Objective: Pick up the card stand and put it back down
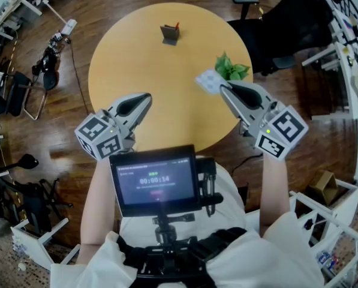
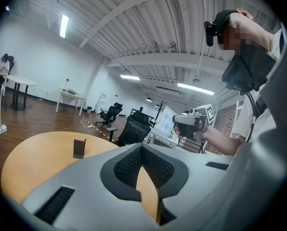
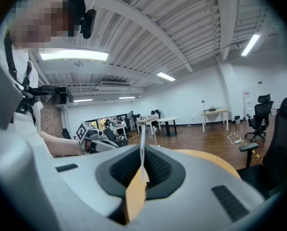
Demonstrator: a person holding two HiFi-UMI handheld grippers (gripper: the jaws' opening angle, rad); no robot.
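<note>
Card stand dark grey, upright, red-tipped, on table.

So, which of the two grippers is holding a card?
The right gripper: it pinches a thin white card, while the left gripper is shut on nothing.

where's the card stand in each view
Head view: small dark grey card stand at the far side of the round yellow wooden table.
Left gripper view: card stand left of centre, standing on the table.
Right gripper view: not in it.
Shared landmark: the table, in all three.
</note>
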